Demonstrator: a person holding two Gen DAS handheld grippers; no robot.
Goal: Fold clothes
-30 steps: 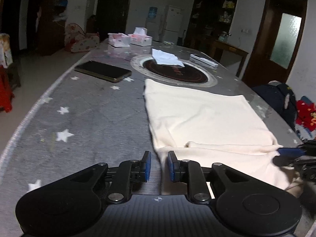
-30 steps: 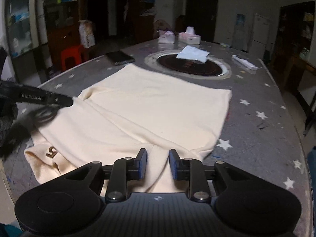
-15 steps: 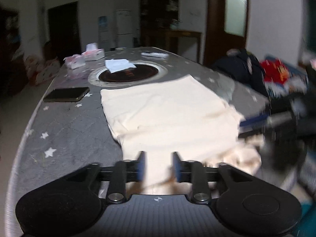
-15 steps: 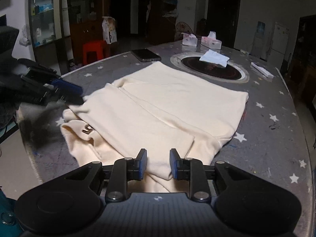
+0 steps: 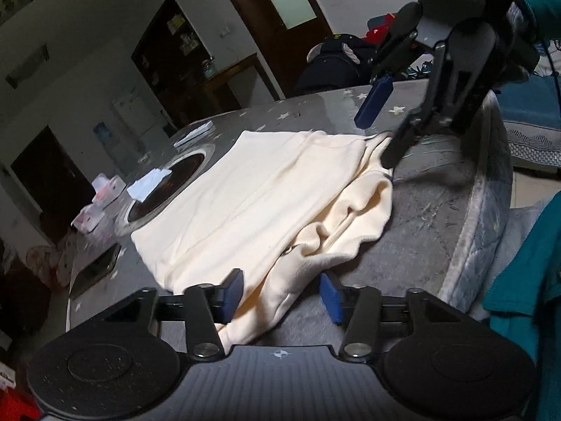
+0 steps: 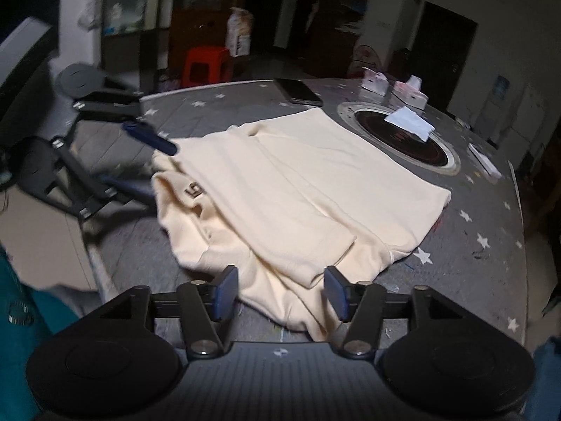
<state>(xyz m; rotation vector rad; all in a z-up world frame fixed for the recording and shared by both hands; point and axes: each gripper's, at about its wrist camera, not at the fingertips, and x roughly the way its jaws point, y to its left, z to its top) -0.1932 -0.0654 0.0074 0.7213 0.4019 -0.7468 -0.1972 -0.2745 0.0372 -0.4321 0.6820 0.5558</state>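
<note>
A cream garment (image 5: 266, 196) lies folded on the grey star-print table (image 5: 431, 217), its bunched end toward the near edge. In the left wrist view my left gripper (image 5: 280, 296) straddles that bunched cloth; its jaws are closing, with a gap still showing on the right. In the right wrist view my right gripper (image 6: 280, 293) stands over a folded corner of the garment (image 6: 298, 189); its jaws are opening and the pads are clear of the cloth. Each gripper also shows in the other's view: the right gripper (image 5: 382, 129) and the left gripper (image 6: 147, 163).
A dark phone (image 6: 298, 91), two tissue boxes (image 6: 410, 93) and a round hob (image 6: 403, 144) with white paper (image 6: 410, 122) on it lie beyond the garment. A red stool (image 6: 207, 65) stands off the table. A teal sleeve (image 5: 519, 280) is at the near edge.
Both grippers' jaws have widened from nearly shut. The left gripper has rolled and swung round to the garment's bunched end. The right gripper has shifted along the near edge.
</note>
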